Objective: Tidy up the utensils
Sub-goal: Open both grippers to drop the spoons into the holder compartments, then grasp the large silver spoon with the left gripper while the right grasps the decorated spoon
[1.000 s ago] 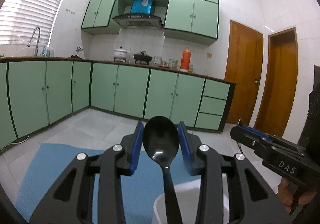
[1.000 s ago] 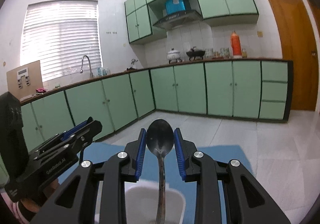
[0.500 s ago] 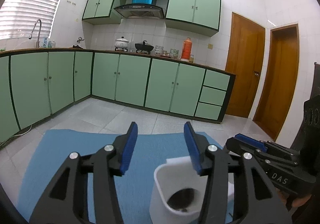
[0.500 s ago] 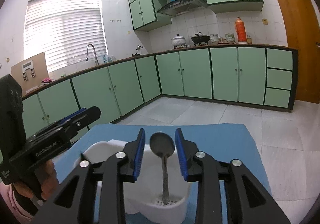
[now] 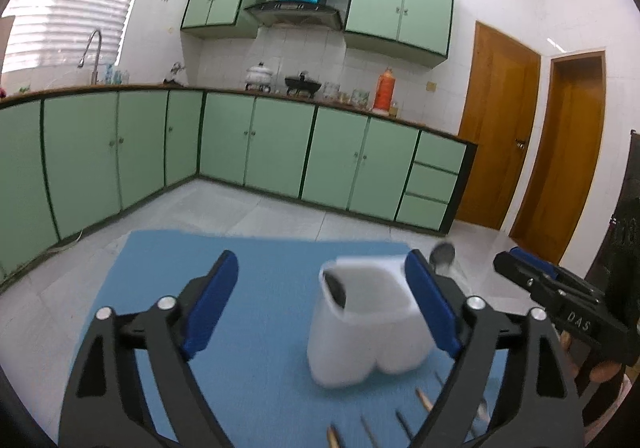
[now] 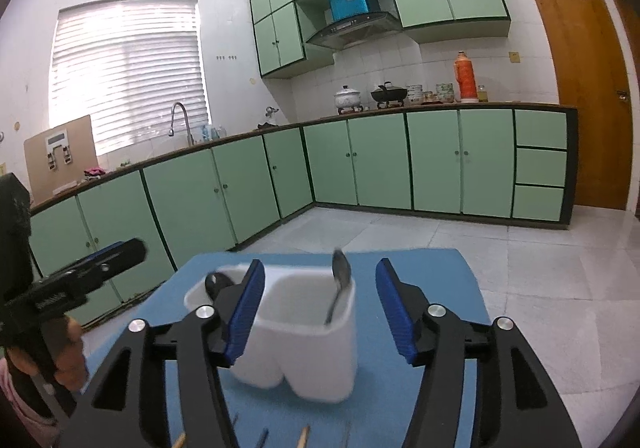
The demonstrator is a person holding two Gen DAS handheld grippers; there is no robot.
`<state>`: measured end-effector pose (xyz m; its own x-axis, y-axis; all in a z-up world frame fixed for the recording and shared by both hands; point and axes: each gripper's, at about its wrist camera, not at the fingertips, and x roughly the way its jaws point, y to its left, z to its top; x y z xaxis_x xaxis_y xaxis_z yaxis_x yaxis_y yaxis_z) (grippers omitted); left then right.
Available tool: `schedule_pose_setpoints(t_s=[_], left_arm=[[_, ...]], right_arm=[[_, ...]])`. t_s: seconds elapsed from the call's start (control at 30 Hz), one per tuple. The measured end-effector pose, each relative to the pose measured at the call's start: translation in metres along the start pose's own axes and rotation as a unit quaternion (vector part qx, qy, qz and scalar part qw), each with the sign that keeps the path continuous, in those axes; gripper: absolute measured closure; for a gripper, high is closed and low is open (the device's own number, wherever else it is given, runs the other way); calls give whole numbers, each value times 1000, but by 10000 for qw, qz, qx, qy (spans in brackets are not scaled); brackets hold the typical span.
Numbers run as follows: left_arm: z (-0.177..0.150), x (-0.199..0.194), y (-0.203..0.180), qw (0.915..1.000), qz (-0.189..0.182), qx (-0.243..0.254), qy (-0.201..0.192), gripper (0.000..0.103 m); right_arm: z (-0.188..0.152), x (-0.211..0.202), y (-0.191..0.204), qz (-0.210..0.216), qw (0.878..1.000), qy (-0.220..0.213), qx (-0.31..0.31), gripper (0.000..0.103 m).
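A white two-compartment utensil holder (image 6: 304, 344) stands on a blue mat (image 6: 424, 280); it also shows in the left wrist view (image 5: 368, 328). A black spoon (image 6: 216, 282) stands in its left compartment and a metal spoon (image 6: 340, 284) leans in its right one. The black spoon's bowl (image 5: 335, 288) and the metal spoon's bowl (image 5: 442, 254) show in the left wrist view. My left gripper (image 5: 322, 308) is open and empty, above the mat to the holder's left. My right gripper (image 6: 320, 312) is open and empty, just in front of the holder.
Tips of several chopsticks and utensils (image 5: 400, 420) lie on the mat's near edge, also in the right wrist view (image 6: 304, 436). Green kitchen cabinets (image 5: 280, 151) run along the far walls, with wooden doors (image 5: 496, 127) at right. Tiled floor surrounds the mat.
Both grippers let go of their spoons, opened wide and pulled back. The black spoon and the metal spoon now stand in the white holder.
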<state>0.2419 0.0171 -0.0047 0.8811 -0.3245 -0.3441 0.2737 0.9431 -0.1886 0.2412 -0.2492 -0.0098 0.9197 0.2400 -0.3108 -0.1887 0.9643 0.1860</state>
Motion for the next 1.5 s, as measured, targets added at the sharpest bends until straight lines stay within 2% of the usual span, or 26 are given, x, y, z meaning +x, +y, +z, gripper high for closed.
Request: schedule_pose_setpoints(t_s=[0.23, 0.33, 0.43, 0.57, 0.63, 0.67, 0.83, 1.03, 1.1, 1.27, 1.5], left_arm=[[-45, -27, 6, 9954, 439, -42, 848, 16], [-66, -26, 14, 9878, 706, -142, 1382, 16], [-86, -23, 22, 9800, 895, -253, 1758, 16], [-106, -18, 34, 9721, 973, -349, 2107, 17], [-113, -14, 37, 9688, 987, -412, 2237, 22], [-115, -13, 38, 9677, 958, -423, 2294, 28], [-122, -5, 42, 9652, 891, -428, 2421, 35], [-121, -4, 41, 9661, 856, -358, 2408, 57], [-122, -4, 38, 9664, 816, -325, 2415, 69], [-122, -6, 32, 9687, 733, -291, 2352, 69], [-120, -18, 22, 9736, 722, -176, 2159, 69]], right_arm=[[-37, -23, 2, -122, 9986, 517, 21, 43], [-55, -28, 3, -184, 9969, 769, 15, 43], [-70, -31, 3, -239, 9949, 976, 75, 43], [-82, -32, -1, -296, 9924, 1185, 140, 43], [-88, -33, -4, -343, 9915, 1241, 178, 43], [-90, -34, -6, -355, 9911, 1263, 213, 43], [-98, -36, -15, -424, 9897, 1337, 286, 43], [-106, -34, -19, -407, 9882, 1447, 285, 43], [-107, -33, -18, -391, 9877, 1489, 277, 43], [-111, -31, -17, -410, 9862, 1589, 217, 43], [-120, -25, -16, -570, 9779, 2012, -40, 43]])
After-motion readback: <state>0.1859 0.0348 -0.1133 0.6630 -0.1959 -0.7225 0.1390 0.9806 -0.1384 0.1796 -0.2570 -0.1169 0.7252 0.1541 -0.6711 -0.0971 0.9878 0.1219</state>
